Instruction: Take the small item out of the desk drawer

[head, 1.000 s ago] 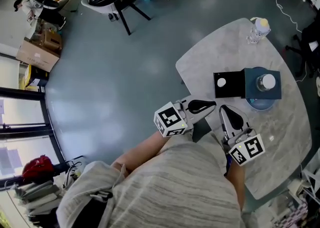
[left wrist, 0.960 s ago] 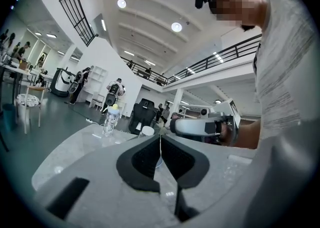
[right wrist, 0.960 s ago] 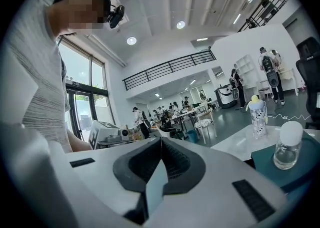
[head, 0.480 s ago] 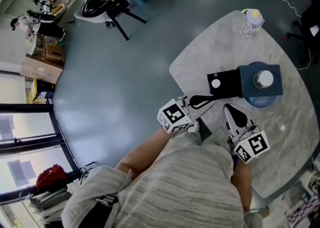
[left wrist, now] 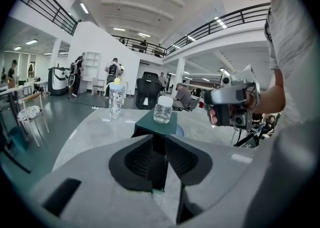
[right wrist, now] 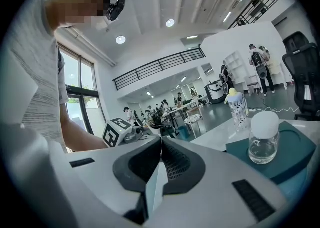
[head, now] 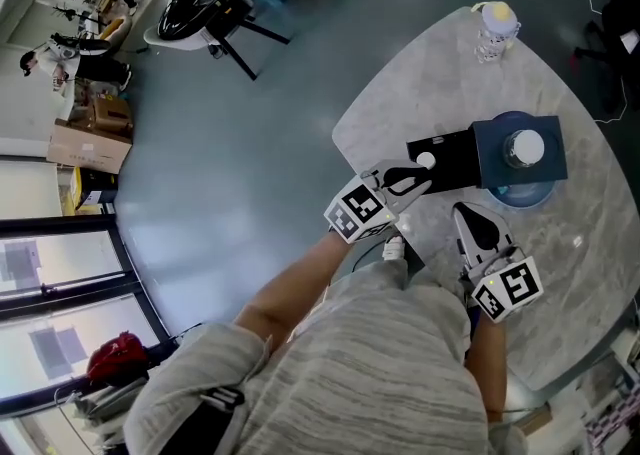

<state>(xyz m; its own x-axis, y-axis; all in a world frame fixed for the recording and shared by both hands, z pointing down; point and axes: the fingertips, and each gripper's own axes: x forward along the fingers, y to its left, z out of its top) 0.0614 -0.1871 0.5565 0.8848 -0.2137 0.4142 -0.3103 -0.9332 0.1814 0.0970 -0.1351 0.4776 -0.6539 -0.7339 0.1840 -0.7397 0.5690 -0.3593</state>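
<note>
person in a grey top stands at the round grey table [head: 420,83], one pair of tongs in each hand. left tongs [head: 418,181] are out front w/ the tips right by the near left edge of the open black drawer [head: 455,165]; can't tell if they touch it. in the left gripper view the left tongs [left wrist: 159,144] are only a crack apart and opening, nothing gripped btwn them, just the dark drawer front showing through the slit

right tongs [head: 468,215] sit further back, nearer the person, pointing twd the teal box [head: 545,133]. in the right gripper view the right tongs [right wrist: 160,142] are pressed together, tips meeting, w/ nothing in them

small white item [head: 427,159] lies in the pulled-out drawer, at its left part, just past the left tips, not held by either pair. the drawer sticks out from the left side of the teal box. a clear jar [head: 525,148] w/ a white lid stands on top of the box. a bottle [head: 494,28] w/ a yellow cap stands at the far edge of the table, well apart from the rest
</note>
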